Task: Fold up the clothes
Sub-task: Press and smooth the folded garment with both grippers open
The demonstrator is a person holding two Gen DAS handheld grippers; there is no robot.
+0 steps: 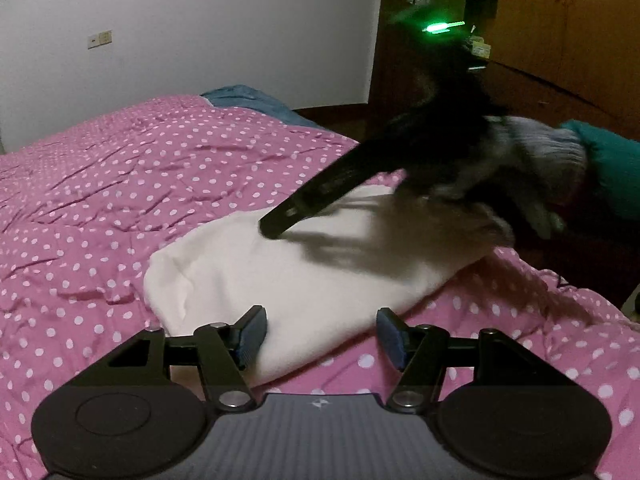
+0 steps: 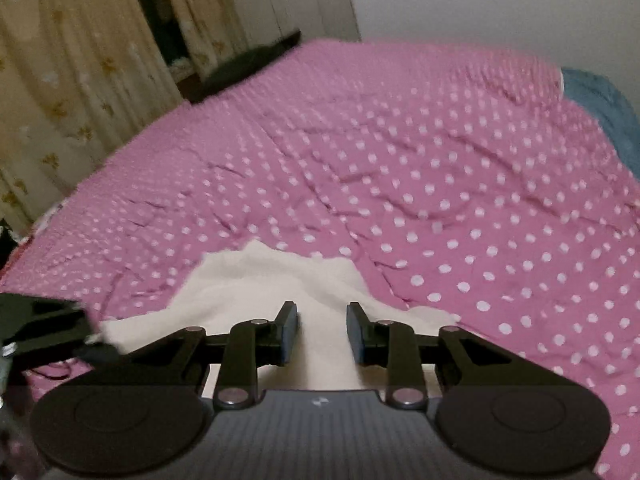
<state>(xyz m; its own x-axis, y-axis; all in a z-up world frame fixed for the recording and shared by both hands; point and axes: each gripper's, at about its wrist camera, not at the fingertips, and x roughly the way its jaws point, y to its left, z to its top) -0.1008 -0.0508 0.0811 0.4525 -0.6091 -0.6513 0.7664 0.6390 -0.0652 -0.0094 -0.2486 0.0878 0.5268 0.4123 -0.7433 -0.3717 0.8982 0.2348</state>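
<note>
Left gripper (image 1: 321, 335): jaws wide, empty, at near edge of the folded cream fleece garment (image 1: 304, 276) lying on pink white-dotted quilted bedspread (image 1: 120, 200). Right gripper (image 2: 322, 332): jaws apart, over garment, gripping nothing.

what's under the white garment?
The white garment lies on the pink polka-dot bedspread, visible all around it. Anything beneath its folds is covered. The right tool rests on top.
</note>
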